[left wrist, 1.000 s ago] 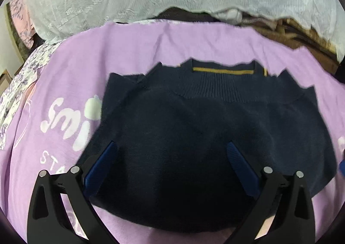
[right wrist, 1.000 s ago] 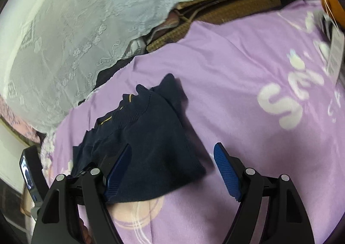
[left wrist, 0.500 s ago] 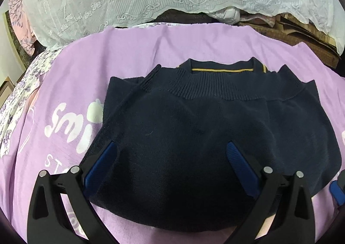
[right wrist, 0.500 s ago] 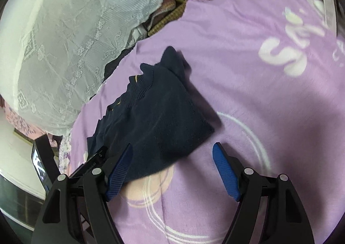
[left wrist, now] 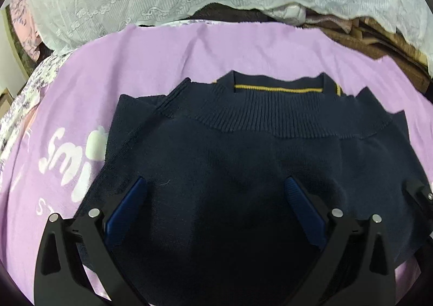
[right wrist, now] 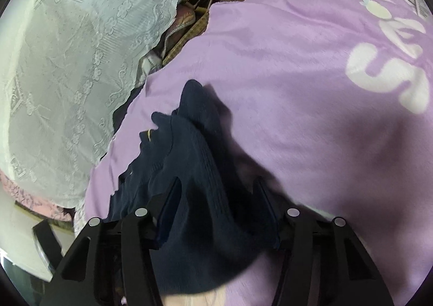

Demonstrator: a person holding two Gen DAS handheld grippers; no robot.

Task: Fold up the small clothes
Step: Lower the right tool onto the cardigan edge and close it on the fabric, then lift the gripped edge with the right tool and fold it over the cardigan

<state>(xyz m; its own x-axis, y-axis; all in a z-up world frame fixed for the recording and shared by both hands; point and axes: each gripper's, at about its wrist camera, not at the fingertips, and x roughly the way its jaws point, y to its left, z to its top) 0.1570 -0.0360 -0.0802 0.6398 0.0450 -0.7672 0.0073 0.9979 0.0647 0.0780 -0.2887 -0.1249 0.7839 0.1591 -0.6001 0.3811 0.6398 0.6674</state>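
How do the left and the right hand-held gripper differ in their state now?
The left hand-held gripper stands wide open above the sweater; the right hand-held gripper is narrower, its jaws having just been closing. The left frames the sweater's flat middle; the right has the sweater's edge between its fingers. Both have blue pads.

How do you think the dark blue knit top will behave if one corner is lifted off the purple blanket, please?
Probably floppy: the dark blue knit top already lies in soft folds, so a lifted corner should drape and trail. Likely light, since it sits on the purple blanket without denting it. The ribbed knit may cling to that fleecy surface rather than slide. The right gripper has just been closing its jaws with cloth between them.
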